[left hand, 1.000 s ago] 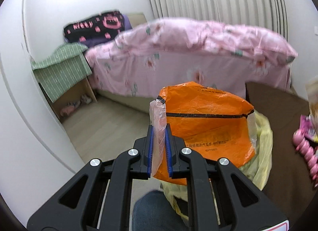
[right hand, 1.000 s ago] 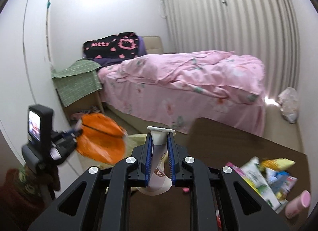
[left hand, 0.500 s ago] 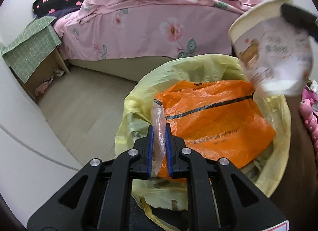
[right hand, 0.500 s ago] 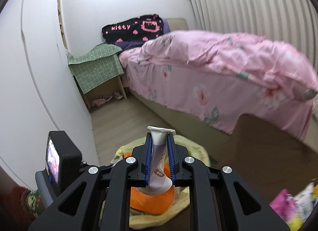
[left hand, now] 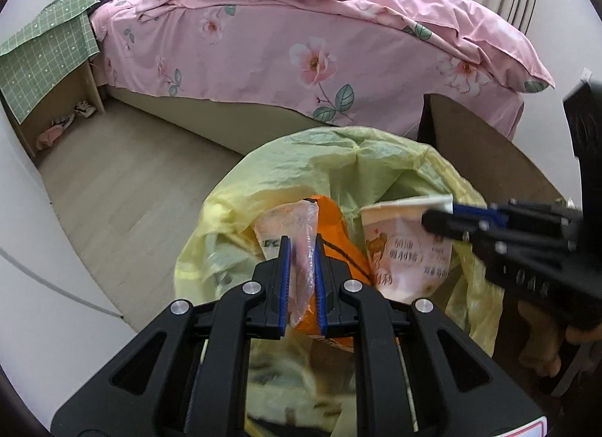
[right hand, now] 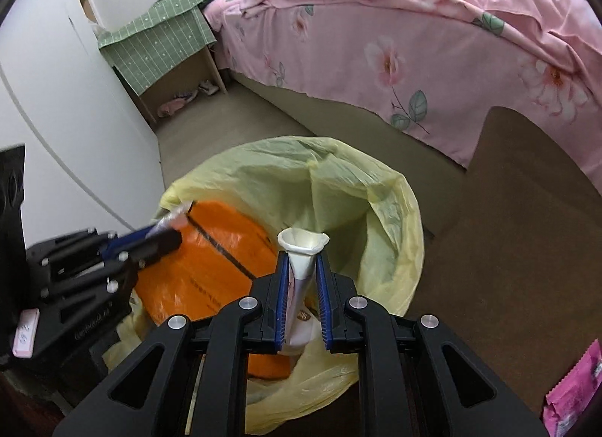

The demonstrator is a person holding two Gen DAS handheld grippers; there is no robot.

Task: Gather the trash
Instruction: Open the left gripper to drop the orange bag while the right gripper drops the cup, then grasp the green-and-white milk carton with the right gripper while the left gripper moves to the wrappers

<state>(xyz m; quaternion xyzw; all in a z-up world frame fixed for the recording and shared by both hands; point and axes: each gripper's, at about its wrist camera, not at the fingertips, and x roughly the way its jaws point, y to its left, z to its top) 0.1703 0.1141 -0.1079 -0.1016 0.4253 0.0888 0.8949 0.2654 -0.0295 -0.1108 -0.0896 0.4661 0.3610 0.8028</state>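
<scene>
A yellow trash bag (left hand: 331, 166) (right hand: 391, 211) stands open beside a brown table. My left gripper (left hand: 300, 245) is shut on the clear plastic edge of an orange plastic bag (left hand: 338, 237) (right hand: 214, 252), which hangs inside the yellow bag's mouth. My right gripper (right hand: 303, 260) is shut on the squashed rim of a white paper cup (right hand: 301, 279) (left hand: 410, 248), held over the same opening. In the left wrist view the right gripper (left hand: 436, 216) comes in from the right with the cup just beside the orange bag.
A bed with a pink floral cover (left hand: 320, 41) lies behind the bag. A small cabinet under a green checked cloth (right hand: 158, 38) stands at the left by the white wall. The brown table (right hand: 508, 248) is on the right, with a pink wrapper (right hand: 575, 388) near its front edge.
Both grippers have dropped and tipped downward toward the yellow bag. The orange bag has sunk into the bag's mouth, and the cup has come from above the table to over the opening.
</scene>
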